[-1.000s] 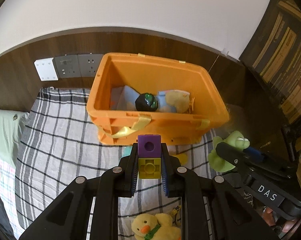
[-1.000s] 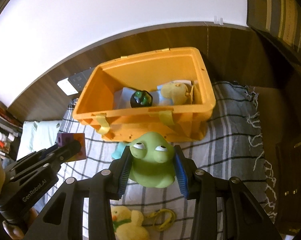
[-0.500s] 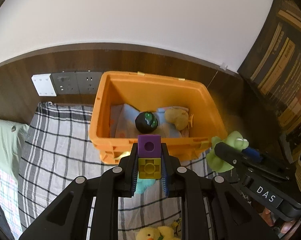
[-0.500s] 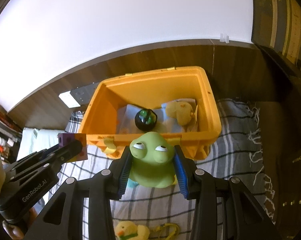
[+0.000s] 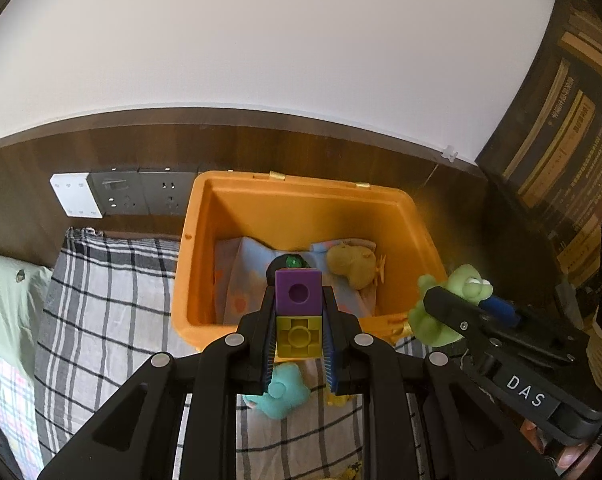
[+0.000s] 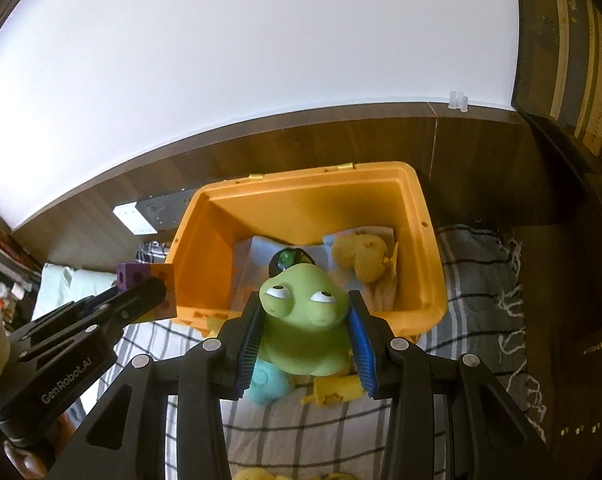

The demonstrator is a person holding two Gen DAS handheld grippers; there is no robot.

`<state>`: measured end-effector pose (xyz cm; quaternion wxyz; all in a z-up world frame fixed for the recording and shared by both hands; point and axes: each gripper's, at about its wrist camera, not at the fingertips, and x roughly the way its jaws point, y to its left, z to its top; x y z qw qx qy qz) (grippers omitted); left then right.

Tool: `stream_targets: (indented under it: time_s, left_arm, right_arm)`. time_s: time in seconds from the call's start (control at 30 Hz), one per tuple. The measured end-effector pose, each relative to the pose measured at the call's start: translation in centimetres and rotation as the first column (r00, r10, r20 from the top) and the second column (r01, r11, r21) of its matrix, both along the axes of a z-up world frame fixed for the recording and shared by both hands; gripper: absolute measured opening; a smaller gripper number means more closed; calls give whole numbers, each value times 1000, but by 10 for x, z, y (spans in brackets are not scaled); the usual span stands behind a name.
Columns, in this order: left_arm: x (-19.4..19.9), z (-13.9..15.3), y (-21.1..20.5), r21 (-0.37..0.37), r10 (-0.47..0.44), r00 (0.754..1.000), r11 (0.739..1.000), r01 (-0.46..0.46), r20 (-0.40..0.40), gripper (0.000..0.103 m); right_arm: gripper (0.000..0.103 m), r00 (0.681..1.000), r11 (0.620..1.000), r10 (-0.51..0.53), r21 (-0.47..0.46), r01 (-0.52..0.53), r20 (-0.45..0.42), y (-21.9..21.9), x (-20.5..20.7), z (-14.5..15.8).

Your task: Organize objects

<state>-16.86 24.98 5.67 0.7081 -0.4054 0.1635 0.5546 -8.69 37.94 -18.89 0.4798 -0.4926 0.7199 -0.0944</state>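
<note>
Entry: we now have both loads nearer the orange bin (image 5: 397, 204), its open mouth (three items already inside) larger in both wrist views. Left gripper (image 5: 299, 334), fingers clamped on the purple-and-yellow block (image 5: 299, 312); right gripper (image 6: 305, 344), fingers gripping the green frog toy (image 6: 301, 324). Both, we judge, nearly ready to drop.

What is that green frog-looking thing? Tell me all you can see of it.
The green frog toy looks like soft, smooth rubber: a rounded pale-green body with two bulging white eyes with black pupils. It sits upright, squeezed at its sides between the blue ribbed pads of the right tongs, held in the air at the near rim of the orange bin. Nothing else appears to touch it. The left camera shows it from the side.
</note>
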Motion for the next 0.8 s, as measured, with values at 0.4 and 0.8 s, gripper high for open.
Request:
stream_targets:
  time_s: [0.4,0.8]
  left_arm:
    - [0,-4,32,-13,-11,1000,1000,10,-16,20]
    - [1,-21,63,-49,-16,999,999,15,-36,20]
  right_arm:
    - [41,995,995,100,0,-100,-29,-11,20,-25]
    - [41,985,986,165,-20,-167,-56,-36,38,-51]
